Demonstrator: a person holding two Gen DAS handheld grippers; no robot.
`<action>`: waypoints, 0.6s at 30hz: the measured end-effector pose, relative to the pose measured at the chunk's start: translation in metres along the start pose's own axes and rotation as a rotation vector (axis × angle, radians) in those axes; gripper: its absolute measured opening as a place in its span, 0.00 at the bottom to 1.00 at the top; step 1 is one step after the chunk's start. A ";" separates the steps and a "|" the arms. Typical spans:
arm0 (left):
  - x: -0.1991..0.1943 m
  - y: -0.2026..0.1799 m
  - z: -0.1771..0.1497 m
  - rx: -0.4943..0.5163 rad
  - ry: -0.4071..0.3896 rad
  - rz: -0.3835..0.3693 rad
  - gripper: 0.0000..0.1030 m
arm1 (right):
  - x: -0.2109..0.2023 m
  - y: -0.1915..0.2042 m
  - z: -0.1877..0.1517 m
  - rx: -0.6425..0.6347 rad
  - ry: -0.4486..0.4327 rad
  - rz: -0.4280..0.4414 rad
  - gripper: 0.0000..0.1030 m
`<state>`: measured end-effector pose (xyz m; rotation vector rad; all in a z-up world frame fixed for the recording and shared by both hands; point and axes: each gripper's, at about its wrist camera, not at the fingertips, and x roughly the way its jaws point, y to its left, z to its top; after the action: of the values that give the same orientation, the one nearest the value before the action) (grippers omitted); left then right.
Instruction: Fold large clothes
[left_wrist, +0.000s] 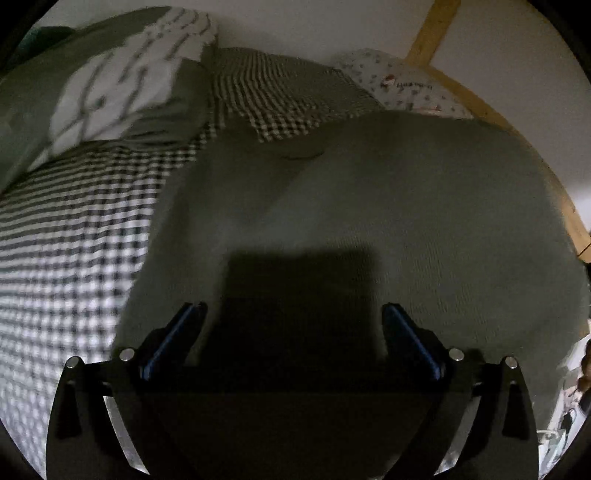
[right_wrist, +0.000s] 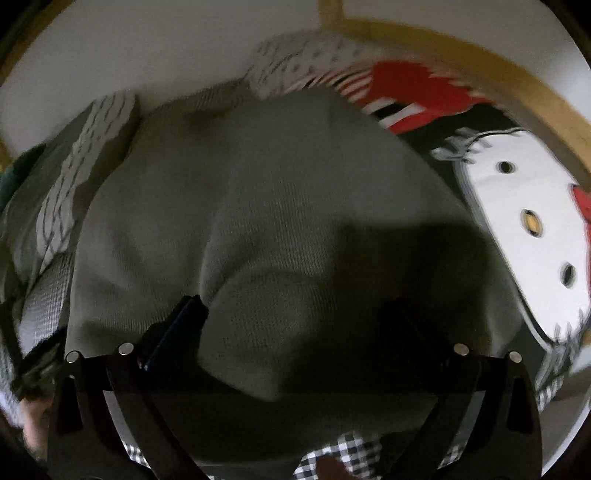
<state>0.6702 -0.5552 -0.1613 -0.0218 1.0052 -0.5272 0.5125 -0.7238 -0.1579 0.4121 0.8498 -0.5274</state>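
A large grey-green knitted garment (left_wrist: 388, 206) lies spread on the checked bed cover, filling most of the left wrist view. My left gripper (left_wrist: 293, 314) hovers just above it, its blue-padded fingers wide open with nothing between them. The right wrist view shows the same garment (right_wrist: 266, 206) bulging up in folds close to the camera. My right gripper (right_wrist: 303, 314) is open over it; the left finger (right_wrist: 177, 328) shows, and the right finger is lost in dark shadow. The knit rises into the gap between the fingers.
A black-and-white checked bed cover (left_wrist: 66, 251) lies to the left. Pillows (left_wrist: 110, 92) and a patterned cushion (left_wrist: 402, 81) sit against the white wall. A wooden bed frame (left_wrist: 480, 103) runs along the right. A red, white and black cushion (right_wrist: 524, 221) lies right of the garment.
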 end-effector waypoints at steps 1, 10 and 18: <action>-0.016 -0.004 -0.006 0.008 -0.014 0.000 0.95 | -0.011 0.001 -0.005 0.017 -0.010 0.001 0.97; -0.136 -0.033 -0.079 0.114 -0.077 0.144 0.95 | -0.125 0.035 -0.071 -0.100 -0.116 -0.065 0.97; -0.219 -0.050 -0.161 0.124 -0.122 0.212 0.96 | -0.205 0.046 -0.148 -0.150 -0.123 -0.048 0.97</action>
<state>0.4274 -0.4687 -0.0616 0.1598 0.8426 -0.3886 0.3395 -0.5519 -0.0778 0.2196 0.7762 -0.5243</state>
